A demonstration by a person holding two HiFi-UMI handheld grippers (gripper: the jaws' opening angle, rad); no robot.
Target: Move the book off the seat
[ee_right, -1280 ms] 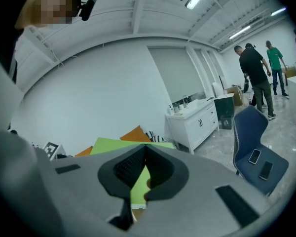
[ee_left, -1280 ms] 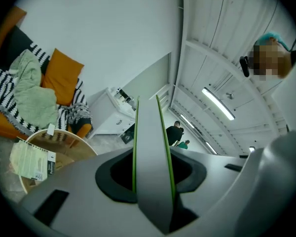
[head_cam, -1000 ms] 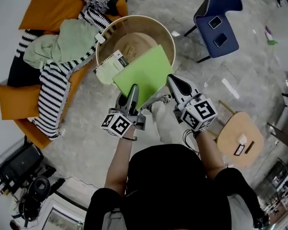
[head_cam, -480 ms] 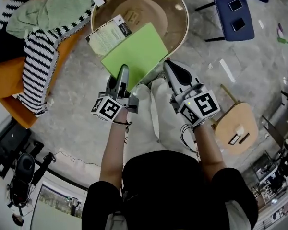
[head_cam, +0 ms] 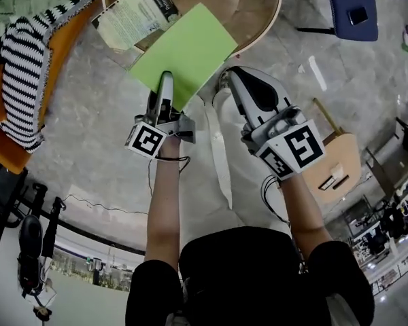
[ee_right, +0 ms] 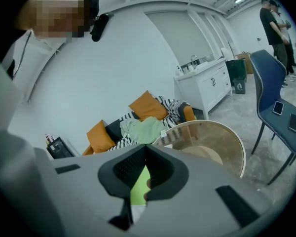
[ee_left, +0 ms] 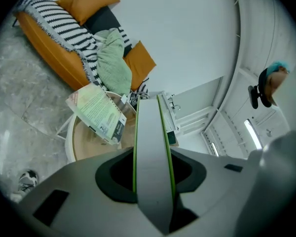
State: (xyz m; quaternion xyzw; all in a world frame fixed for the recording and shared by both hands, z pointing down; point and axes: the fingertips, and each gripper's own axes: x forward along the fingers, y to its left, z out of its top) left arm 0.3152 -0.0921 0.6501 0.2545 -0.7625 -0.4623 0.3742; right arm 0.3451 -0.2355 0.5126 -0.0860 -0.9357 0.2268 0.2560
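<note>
A lime-green book (head_cam: 183,53) hangs in the air over the near rim of a round glass table (head_cam: 275,15). My left gripper (head_cam: 164,87) is shut on the book's lower edge. In the left gripper view the white page edge (ee_left: 150,152) sits clamped between the jaws, with a green cover on each side. My right gripper (head_cam: 232,77) is just right of the book's lower corner. Its jaws (ee_right: 144,154) meet at the tips with nothing between them. A strip of the green book (ee_right: 138,191) shows behind them.
A printed spiral booklet (head_cam: 132,19) lies on the table's left edge. An orange sofa with a striped blanket (head_cam: 24,66) stands at the left. A blue chair (head_cam: 353,5) with two phones is at top right, and a wooden stool (head_cam: 340,168) at the right. Grey stone floor lies below.
Both grippers have come down, the green book staying in the left one. Table, sofa and blue chair have slid toward the top of the head view.
</note>
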